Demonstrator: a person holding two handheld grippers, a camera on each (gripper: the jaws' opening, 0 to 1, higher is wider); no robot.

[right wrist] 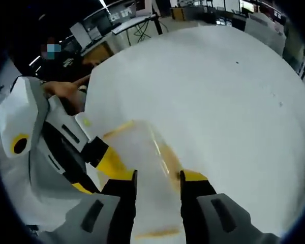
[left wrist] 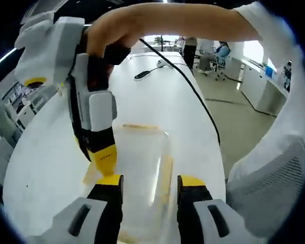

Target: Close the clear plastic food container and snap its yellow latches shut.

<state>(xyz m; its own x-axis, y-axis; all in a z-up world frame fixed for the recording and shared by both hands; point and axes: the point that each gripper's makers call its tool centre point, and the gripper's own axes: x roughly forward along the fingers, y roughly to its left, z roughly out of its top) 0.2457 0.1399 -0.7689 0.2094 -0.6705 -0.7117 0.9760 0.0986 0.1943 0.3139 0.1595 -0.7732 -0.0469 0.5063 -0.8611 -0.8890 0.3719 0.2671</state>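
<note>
On the white bench point(left wrist: 51, 168), both my claws point(left wrist: 147, 185) point(right wrist: 157, 178) straddle the clear container point(left wrist: 142, 168), jaws spread; uneven pressure could skid it.

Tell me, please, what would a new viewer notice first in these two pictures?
First, the clear plastic food container with yellow latches, lying on the white table between both grippers' jaws. Next, in the left gripper view, the right gripper reaches down to the container's edge, held by a hand.
</note>
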